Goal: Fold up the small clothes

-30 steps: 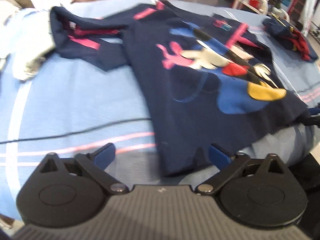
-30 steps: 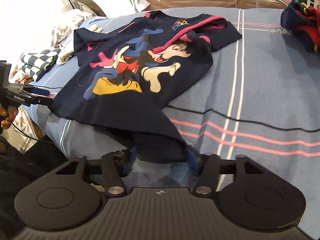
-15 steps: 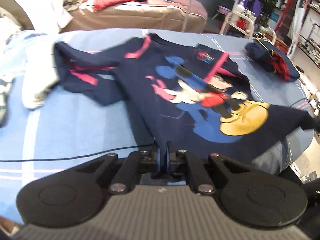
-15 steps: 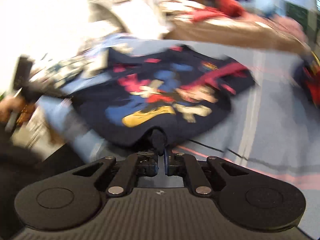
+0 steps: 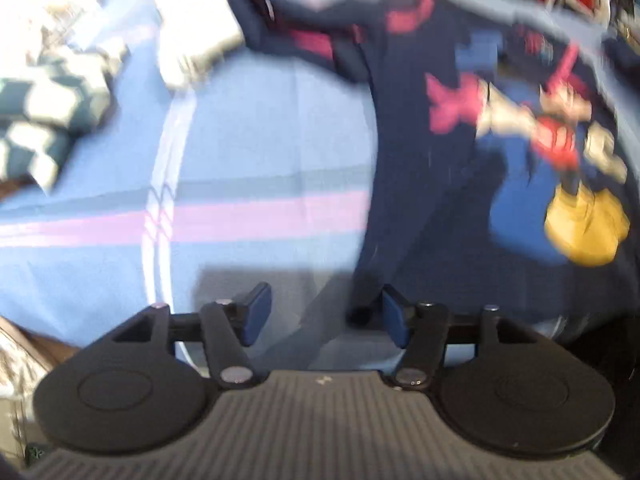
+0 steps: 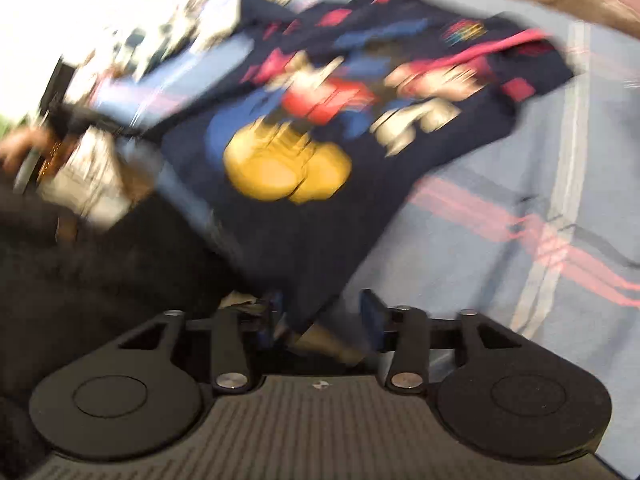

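**Shirt spread, no fold made**

Your navy shirt (image 5: pixel 404 168) lies print-up across the blue striped bedcover (image 5: pixel 260 128), its hem at the near edge. No fold shows; all folding remains. Your left gripper (image 5: pixel 324 314) and right gripper (image 6: pixel 322 314) both stand wide apart, hem cloth between the fingers, nothing clamped. A checked cloth (image 5: pixel 44 120) and a white garment (image 5: pixel 192 36) crowd the left side. Both views are blurred.
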The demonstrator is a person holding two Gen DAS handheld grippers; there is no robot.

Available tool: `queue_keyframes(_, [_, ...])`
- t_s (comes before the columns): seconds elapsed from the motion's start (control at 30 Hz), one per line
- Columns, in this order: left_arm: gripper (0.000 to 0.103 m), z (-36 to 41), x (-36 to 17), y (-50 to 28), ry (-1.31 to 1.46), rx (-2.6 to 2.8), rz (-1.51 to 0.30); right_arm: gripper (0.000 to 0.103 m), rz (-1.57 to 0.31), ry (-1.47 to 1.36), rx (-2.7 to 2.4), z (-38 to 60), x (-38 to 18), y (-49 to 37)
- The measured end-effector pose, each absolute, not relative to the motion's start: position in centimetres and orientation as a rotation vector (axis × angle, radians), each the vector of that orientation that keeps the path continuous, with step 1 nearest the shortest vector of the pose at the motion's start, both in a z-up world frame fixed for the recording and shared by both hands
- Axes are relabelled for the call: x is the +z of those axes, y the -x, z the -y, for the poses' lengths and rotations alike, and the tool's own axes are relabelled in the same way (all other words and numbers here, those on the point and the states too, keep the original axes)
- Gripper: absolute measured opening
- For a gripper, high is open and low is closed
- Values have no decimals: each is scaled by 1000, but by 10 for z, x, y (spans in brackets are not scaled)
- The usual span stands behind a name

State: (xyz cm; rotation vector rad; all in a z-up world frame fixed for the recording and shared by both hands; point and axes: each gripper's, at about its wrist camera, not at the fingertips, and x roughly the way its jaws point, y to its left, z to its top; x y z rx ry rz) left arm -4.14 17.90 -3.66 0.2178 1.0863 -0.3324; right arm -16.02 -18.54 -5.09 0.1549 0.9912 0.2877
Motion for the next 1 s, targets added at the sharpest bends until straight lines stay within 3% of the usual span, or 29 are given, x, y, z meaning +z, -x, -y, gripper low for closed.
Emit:
queue_keyframes(0.07, [63, -163, -12, 36, -201, -397, -1004, 103, -920, -228, 181, 206, -46, 147])
queue_keyframes(0.13, [76, -129, 8, 31, -221, -458, -911, 103, -867, -315, 114, 221, -47, 130])
queue_keyframes(0.17, [93, -104, 15, 28, -246, -490, -859, 103, -850, -365, 86, 227, -48, 123])
queue_keyframes(0.2, [103, -80, 18, 26, -285, -503, -810, 103, -838, -425, 68, 232, -50, 115])
queue_keyframes(0.27, [103, -21, 19, 27, -386, -517, -703, 103, -826, -547, 69, 239, -57, 108])
queue_keyframes(0.33, [97, 33, 12, 26, -465, -593, -645, 103, -815, -635, 67, 244, -63, 109])
queue_keyframes(0.4, [73, 80, 1, 25, -518, -677, -644, 103, -811, -659, 51, 244, -66, 113])
queue_keyframes(0.47, [66, 119, -16, 23, -571, -693, -633, 103, -808, -653, 22, 243, -69, 122])
queue_keyframes(0.57, [44, 158, -47, 4, -590, -665, -664, 103, -817, -667, -14, 243, -74, 135])
queue_keyframes(0.7, [38, 179, -81, -26, -558, -675, -795, 103, -832, -656, -39, 245, -82, 142])
queue_keyframes(0.83, [37, 183, -98, -34, -590, -648, -788, 103, -821, -644, -40, 251, -86, 131])
queue_keyframes(0.9, [9, 178, -99, -48, -513, -622, -829, 103, -807, -639, -46, 253, -84, 126])
queue_keyframes(1.0, [8, 156, -81, -67, -344, -612, -886, 103, -781, -625, -47, 255, -80, 117])
